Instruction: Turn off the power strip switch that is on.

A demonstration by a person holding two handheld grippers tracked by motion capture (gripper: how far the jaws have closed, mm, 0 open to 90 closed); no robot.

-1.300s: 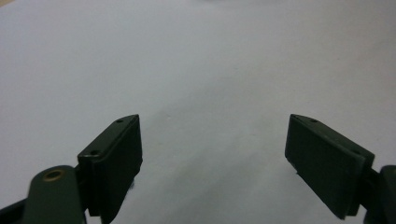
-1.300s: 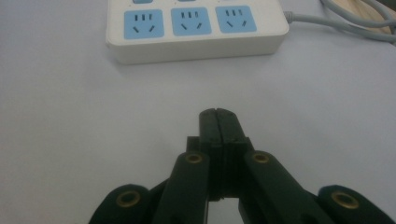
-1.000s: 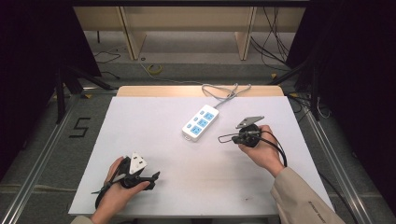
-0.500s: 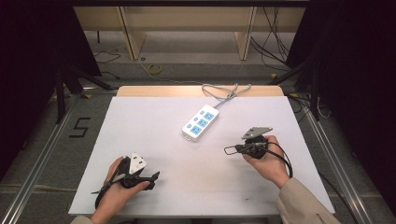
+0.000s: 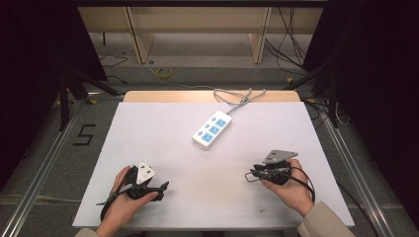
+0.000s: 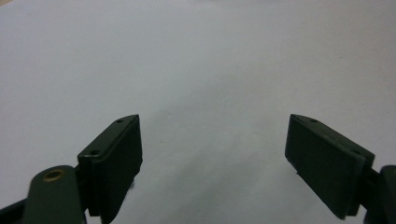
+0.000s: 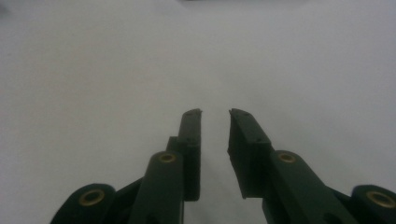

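Nothing's gripped yet: the white blue-socketed plastic power strip [image 5: 212, 130] lies at twelve o'clock, the left gripper [image 5: 160, 187] gaping at seven, the right gripper [image 5: 249, 173] nearly closed, empty, at four; I'd guess reaching comes next.

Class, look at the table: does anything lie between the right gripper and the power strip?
Nothing visible does. Bare white table lies between the right gripper, near the front right, and the power strip farther back at the centre. Its grey cable trails off the far edge.
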